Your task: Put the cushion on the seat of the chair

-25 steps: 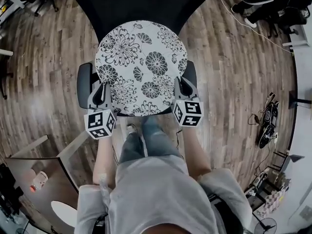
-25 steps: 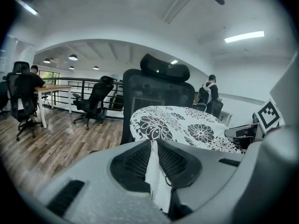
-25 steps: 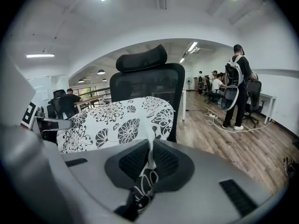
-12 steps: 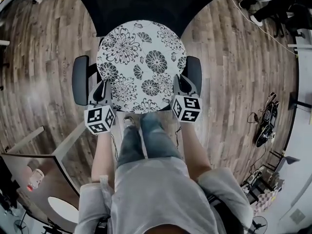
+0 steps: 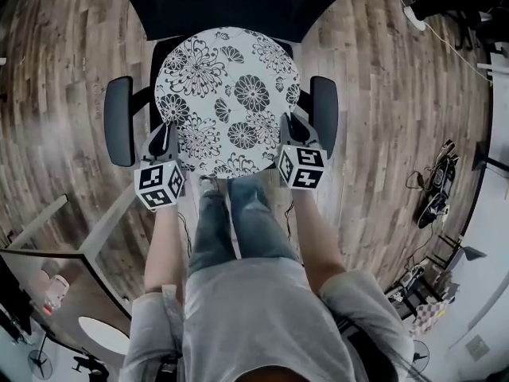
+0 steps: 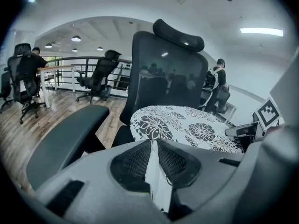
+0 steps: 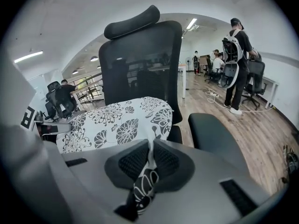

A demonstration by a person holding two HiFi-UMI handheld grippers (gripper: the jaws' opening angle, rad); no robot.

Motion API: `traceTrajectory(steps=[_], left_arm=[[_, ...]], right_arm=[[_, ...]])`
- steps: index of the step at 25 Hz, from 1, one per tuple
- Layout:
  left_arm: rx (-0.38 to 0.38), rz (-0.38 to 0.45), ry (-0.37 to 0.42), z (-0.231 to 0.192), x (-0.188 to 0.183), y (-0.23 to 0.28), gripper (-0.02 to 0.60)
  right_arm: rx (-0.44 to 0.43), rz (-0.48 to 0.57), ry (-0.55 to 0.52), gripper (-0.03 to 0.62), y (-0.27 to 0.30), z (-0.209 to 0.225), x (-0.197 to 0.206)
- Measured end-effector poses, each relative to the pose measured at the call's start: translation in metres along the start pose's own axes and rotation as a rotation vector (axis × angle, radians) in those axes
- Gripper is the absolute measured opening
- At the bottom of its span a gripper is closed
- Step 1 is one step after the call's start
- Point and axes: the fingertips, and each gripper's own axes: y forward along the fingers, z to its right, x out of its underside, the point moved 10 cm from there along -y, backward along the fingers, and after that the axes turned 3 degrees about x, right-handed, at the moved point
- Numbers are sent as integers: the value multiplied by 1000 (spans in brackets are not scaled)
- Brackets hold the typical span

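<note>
A round white cushion with black flower print hangs over the seat of a black office chair, between its two armrests. My left gripper is shut on the cushion's near left edge, the fabric pinched between its pads. My right gripper is shut on the near right edge, with printed fabric squeezed between its pads. The cushion lies flat ahead of the left gripper, in front of the chair's backrest. The seat itself is hidden under the cushion.
The right armrest stands close outside my right gripper, the left armrest close outside my left. The person's legs stand just before the chair. Wooden floor lies all round; cables are at the right, people and other chairs farther off.
Both grippers have sunk with the cushion, which now sits lower between the armrests. The armrests show more fully at either side.
</note>
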Motion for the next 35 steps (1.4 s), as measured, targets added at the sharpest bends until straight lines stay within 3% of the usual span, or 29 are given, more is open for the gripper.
traceTrajectory(steps=[11,26,35], left_arm=[[-16,-66,-21,-21,40,35,35],[-27,-175,60,-33,74,75,35],[-55,-210,65,-41,87,83,41]], right_arm=[[13,-60,-22,28,46,-3,34],[19,-144,-81,28,99,4,71],[29,-193,-47,28,114,9,87]])
